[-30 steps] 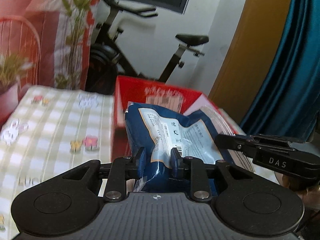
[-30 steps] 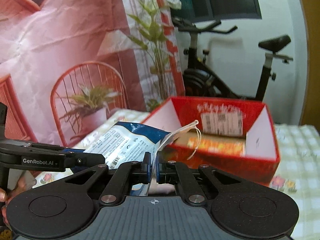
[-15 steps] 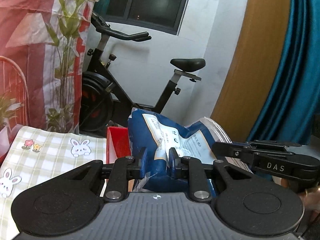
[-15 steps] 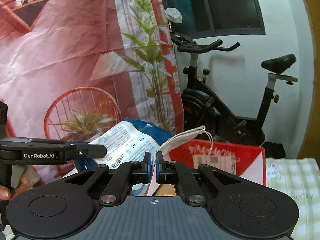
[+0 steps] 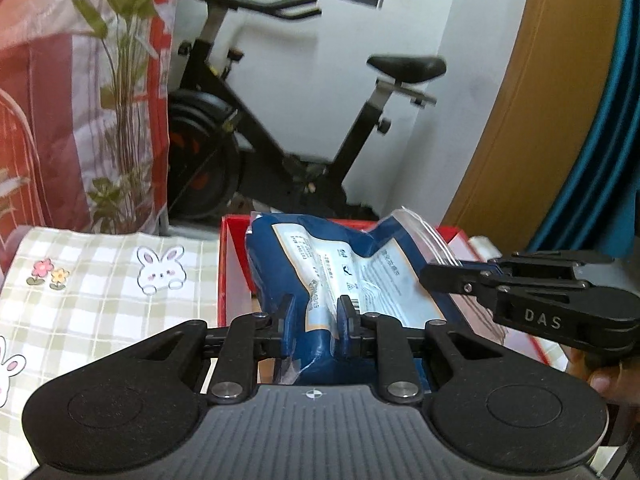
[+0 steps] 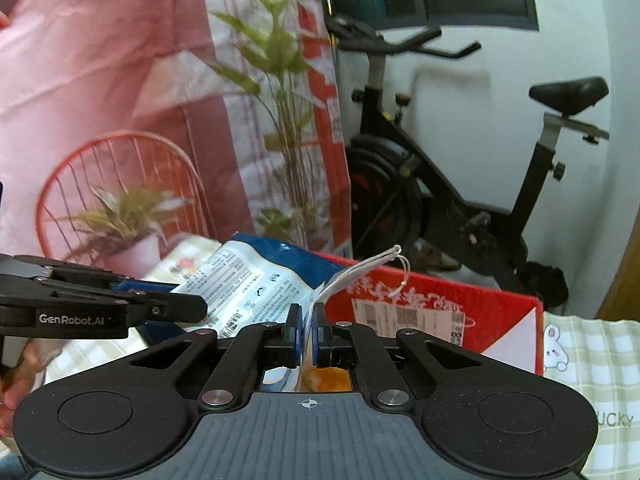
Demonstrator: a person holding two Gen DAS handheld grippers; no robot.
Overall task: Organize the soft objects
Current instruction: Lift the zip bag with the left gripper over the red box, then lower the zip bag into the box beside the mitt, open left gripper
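Observation:
A soft blue packet with a white printed label hangs in the air between both grippers, over the red cardboard box. My left gripper is shut on the packet's bunched lower edge. The right gripper comes in from the right and pinches the clear zip-seal edge. In the right wrist view the right gripper is shut on that thin clear edge of the packet, and the left gripper reaches in from the left. The red box lies just beyond.
A checked tablecloth with rabbit prints covers the table left of the box. A black exercise bike stands against the white wall behind. A pink and red plant-print curtain hangs at the left. A blue curtain hangs at the right.
Both grippers carried the packet forward together, then dipped again. The box's inside has slid out of sight below the grippers, and the bike now fills the background.

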